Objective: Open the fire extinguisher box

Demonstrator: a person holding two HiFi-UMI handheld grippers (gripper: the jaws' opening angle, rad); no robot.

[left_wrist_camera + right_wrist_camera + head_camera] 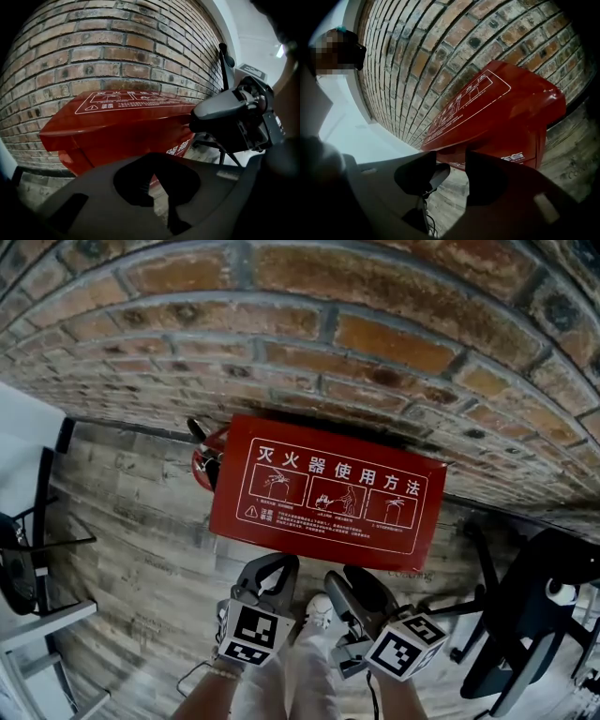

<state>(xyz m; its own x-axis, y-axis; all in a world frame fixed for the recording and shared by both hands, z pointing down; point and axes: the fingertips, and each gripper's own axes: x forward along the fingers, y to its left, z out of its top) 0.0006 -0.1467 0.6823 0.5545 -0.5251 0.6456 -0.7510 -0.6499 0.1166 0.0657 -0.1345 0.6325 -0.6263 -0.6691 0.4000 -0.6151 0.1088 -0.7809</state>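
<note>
The red fire extinguisher box (328, 493) stands on the floor against the brick wall, its lid printed with white instructions. In both gripper views the lid (117, 112) (487, 108) overhangs the box body, its front edge a little above the body. My left gripper (277, 563) hovers just in front of the box, apart from it. Its jaws (157, 180) are shut, with nothing between them. My right gripper (352, 579) hangs beside it, also short of the lid's front edge. It stands open (457, 164), and nothing is held.
A red extinguisher (202, 460) with a black handle stands at the box's left end. A black wheeled chair base (525, 634) is at the right, and a black frame (28, 549) at the left. The person's white trouser legs (309, 662) are below the grippers. The floor is wooden planks.
</note>
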